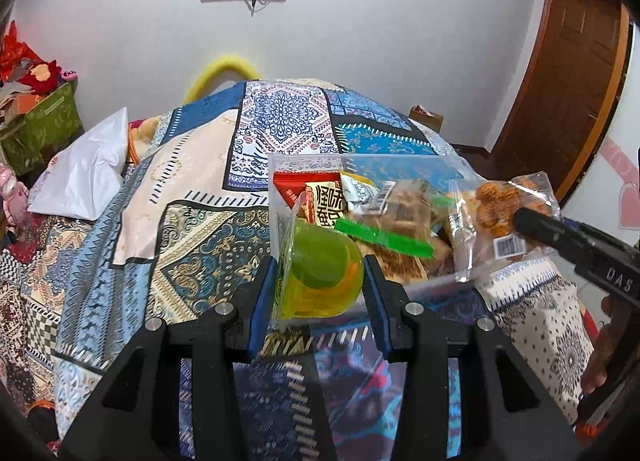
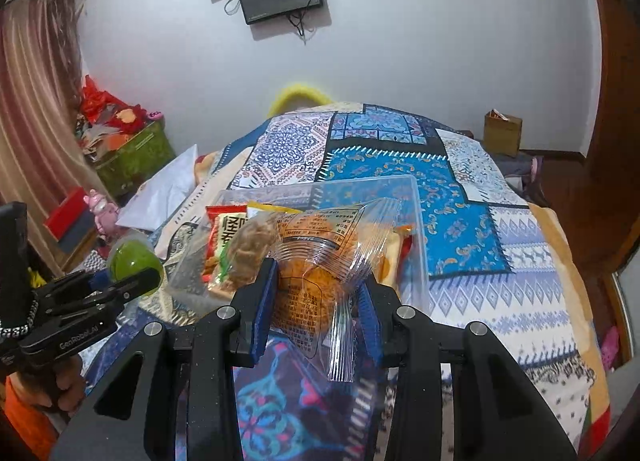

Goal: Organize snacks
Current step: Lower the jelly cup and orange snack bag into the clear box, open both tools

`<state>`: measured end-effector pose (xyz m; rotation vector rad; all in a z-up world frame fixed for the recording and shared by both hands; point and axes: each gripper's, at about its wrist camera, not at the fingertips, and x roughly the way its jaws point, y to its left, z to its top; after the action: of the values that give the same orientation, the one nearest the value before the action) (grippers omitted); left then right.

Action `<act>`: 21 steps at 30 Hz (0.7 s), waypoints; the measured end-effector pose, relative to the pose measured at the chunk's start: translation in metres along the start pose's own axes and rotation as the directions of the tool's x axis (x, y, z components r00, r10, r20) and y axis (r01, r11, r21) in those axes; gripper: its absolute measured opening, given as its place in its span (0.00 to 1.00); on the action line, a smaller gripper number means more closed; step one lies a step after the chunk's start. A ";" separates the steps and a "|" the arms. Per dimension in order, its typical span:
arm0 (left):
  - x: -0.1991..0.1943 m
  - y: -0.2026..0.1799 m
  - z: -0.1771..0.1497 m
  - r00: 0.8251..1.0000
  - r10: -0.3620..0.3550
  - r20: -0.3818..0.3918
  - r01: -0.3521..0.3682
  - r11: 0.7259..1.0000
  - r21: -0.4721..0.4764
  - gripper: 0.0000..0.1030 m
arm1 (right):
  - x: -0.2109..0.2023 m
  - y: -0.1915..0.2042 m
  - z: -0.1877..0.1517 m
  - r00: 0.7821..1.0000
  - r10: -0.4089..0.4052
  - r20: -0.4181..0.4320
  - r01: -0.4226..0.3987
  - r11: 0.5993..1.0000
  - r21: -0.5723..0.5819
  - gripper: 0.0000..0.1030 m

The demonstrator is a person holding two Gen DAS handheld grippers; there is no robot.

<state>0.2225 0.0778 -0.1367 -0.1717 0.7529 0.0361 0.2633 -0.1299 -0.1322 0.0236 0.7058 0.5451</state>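
Setting: a bed under a patchwork quilt point(image 2: 460, 221), with a clear plastic bin point(image 2: 412, 197) resting on it.
Bin contents: a red snack packet point(image 1: 320, 201), a yellow-edged packet and a bag of brown biscuits with a green strip point(image 1: 384, 237) lay inside.
Left gripper point(image 1: 318, 293): fingers closed on a green jelly cup point(image 1: 320, 273), held at the bin's near-left corner.
Right gripper point(image 2: 316, 301): fingers clamped on a clear bag of orange cookies point(image 2: 316, 253), held just above the bin's near edge.
Step in hand: judged to be loading snacks into the bin, both items carried and not yet released.
Next move: each item needed lowering over a free spot inside, then the fingers parting; the crowded left side appeared to leave less room than the right.
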 end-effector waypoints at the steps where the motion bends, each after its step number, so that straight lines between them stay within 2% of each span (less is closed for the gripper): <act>1: 0.005 -0.001 0.002 1.000 -0.001 -0.003 0.001 1.000 0.001 0.41 | 0.005 0.000 0.001 1.000 -0.001 -0.007 0.001 1.000 -0.002 0.34; 11: 0.048 -0.011 0.008 0.999 0.006 -0.045 -0.005 1.000 0.024 0.41 | 0.037 -0.003 0.000 0.999 0.015 -0.052 -0.015 1.000 -0.001 0.34; 14: 0.049 -0.009 0.006 0.999 0.010 -0.037 -0.009 1.000 0.021 0.42 | 0.038 0.000 -0.002 0.999 0.005 -0.053 -0.006 1.000 -0.024 0.34; 16: 0.048 -0.007 0.006 0.999 0.020 -0.042 -0.019 1.000 0.016 0.45 | 0.038 0.000 -0.002 0.998 0.001 -0.056 -0.003 0.999 -0.036 0.35; 18: 0.046 -0.007 0.006 0.999 0.022 -0.045 -0.021 1.000 0.013 0.58 | 0.038 0.000 -0.001 0.998 -0.005 -0.063 0.003 0.999 -0.038 0.38; 19: 0.044 -0.007 0.006 0.999 0.027 -0.043 -0.027 1.000 0.011 0.62 | 0.037 0.000 0.000 0.998 -0.017 -0.065 0.015 0.999 -0.037 0.41; 20: 0.041 -0.007 0.006 0.999 0.030 -0.039 -0.030 1.000 0.009 0.66 | 0.037 -0.001 0.001 0.997 -0.033 -0.064 0.031 0.999 -0.038 0.48; 21: 0.039 -0.007 0.007 0.999 0.031 -0.033 -0.031 1.000 0.007 0.66 | 0.036 -0.001 0.001 0.997 -0.046 -0.064 0.044 0.998 -0.039 0.52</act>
<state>0.2562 0.0714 -0.1575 -0.1546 0.7889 0.0599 0.2870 -0.1135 -0.1532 -0.0452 0.7576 0.5178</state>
